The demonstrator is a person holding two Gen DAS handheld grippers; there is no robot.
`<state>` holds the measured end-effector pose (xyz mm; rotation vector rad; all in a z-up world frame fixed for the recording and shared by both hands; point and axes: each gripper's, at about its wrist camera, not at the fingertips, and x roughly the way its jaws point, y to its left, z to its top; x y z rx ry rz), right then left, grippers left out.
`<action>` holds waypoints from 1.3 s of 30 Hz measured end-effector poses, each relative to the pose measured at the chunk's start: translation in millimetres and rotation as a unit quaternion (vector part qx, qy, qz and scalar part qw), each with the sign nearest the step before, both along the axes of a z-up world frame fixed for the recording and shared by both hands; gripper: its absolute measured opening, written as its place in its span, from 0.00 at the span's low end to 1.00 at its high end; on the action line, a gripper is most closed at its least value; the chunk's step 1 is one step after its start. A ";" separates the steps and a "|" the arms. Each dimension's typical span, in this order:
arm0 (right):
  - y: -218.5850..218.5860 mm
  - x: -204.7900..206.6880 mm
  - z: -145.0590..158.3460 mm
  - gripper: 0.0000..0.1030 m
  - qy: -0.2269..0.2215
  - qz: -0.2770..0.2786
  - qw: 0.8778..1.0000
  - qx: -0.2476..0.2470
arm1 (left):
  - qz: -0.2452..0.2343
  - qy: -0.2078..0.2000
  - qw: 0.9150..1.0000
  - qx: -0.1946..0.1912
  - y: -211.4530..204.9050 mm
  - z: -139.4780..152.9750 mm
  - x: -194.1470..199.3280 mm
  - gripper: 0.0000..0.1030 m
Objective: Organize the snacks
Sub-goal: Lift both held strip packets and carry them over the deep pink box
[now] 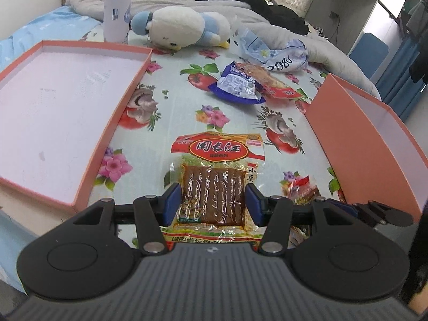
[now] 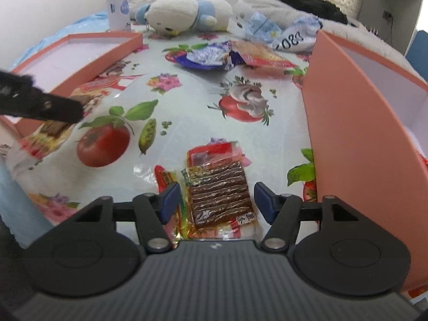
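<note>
The left gripper (image 1: 213,200) holds a clear-windowed snack packet of brown dried-tofu strips (image 1: 214,187) by its two long edges, the blue pads pressed against the wrapper. Its red and yellow header carries large Chinese characters in a dark red oval; the smaller print below is too fine to read. The packet hangs above a glossy tablecloth printed with tomatoes, mushrooms and pink flowers (image 1: 187,112).

The right gripper (image 2: 214,200) has its jaws apart around a second packet of brown ribbed strips with a red top (image 2: 219,187), which lies flat on the cloth; neither pad touches it. A narrow red and yellow wrapper (image 2: 167,178) lies just beside it, under the left pad.

A shallow salmon-pink cardboard lid with a white inside (image 1: 53,107) sits to the left, and a deeper salmon-pink box (image 1: 374,144) to the right. Between them, farther back, a blue and white crinkled snack bag (image 1: 235,85) touches a red-edged packet (image 1: 275,83). Behind these lie a crumpled white and blue bag marked "2080" (image 1: 283,58), a white and blue plush toy (image 1: 182,26) and a white bottle with a blue drop logo (image 2: 117,2).
</note>
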<state>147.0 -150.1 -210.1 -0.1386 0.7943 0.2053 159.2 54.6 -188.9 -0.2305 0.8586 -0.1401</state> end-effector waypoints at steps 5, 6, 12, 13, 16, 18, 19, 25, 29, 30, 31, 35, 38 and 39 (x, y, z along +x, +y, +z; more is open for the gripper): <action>-8.0 6.2 -1.4 0.57 0.018 -0.003 0.999 0.036 | -0.001 -0.001 1.000 -0.002 -2.5 0.7 -4.9 0.56; -8.7 6.0 -0.2 0.56 0.019 -0.003 0.999 0.037 | -0.001 -0.002 1.000 -0.004 -2.7 1.6 -4.9 0.56; -9.5 -0.1 15.1 0.52 0.008 -0.009 0.999 0.031 | 0.000 -0.010 1.000 -0.011 -5.3 11.2 -8.5 0.56; -10.2 -1.8 18.1 0.52 0.005 -0.009 0.999 0.031 | 0.000 -0.011 1.000 -0.012 -6.0 13.2 -8.8 0.56; -14.3 -5.5 27.0 0.52 -0.005 -0.014 0.999 0.030 | -0.004 -0.019 1.000 -0.011 -9.7 20.9 -9.7 0.56; -18.1 -8.9 34.5 0.52 -0.011 -0.019 0.999 0.033 | -0.006 -0.023 1.000 -0.013 -12.0 26.4 -10.2 0.56; -20.4 -10.7 38.8 0.52 -0.014 -0.022 0.999 0.036 | -0.007 -0.025 1.000 -0.014 -13.1 29.4 -10.6 0.56; -33.7 -34.0 76.8 0.52 -0.045 -0.036 0.996 0.065 | -0.021 -0.045 0.999 -0.020 -25.5 57.9 -16.9 0.56; -42.8 -52.0 100.4 0.52 -0.062 -0.050 0.993 0.087 | -0.038 -0.066 0.997 -0.021 -37.1 82.9 -23.0 0.56; -45.9 -56.3 105.1 0.52 -0.067 -0.053 0.992 0.089 | -0.042 -0.070 0.996 -0.022 -39.8 88.0 -24.2 0.56; -49.0 -60.1 108.9 0.52 -0.070 -0.057 0.992 0.090 | -0.047 -0.074 0.996 -0.023 -43.2 93.3 -25.7 0.56; -65.4 -73.8 122.9 0.52 -0.081 -0.077 0.989 0.097 | -0.067 -0.087 0.993 -0.033 -57.8 110.7 -32.6 0.56; -82.7 -83.5 131.1 0.52 -0.087 -0.097 0.986 0.104 | -0.085 -0.095 0.991 -0.044 -71.3 120.3 -37.8 0.56; -88.1 -87.0 133.6 0.52 -0.089 -0.103 0.985 0.103 | -0.093 -0.096 0.990 -0.049 -77.1 123.5 -38.6 0.56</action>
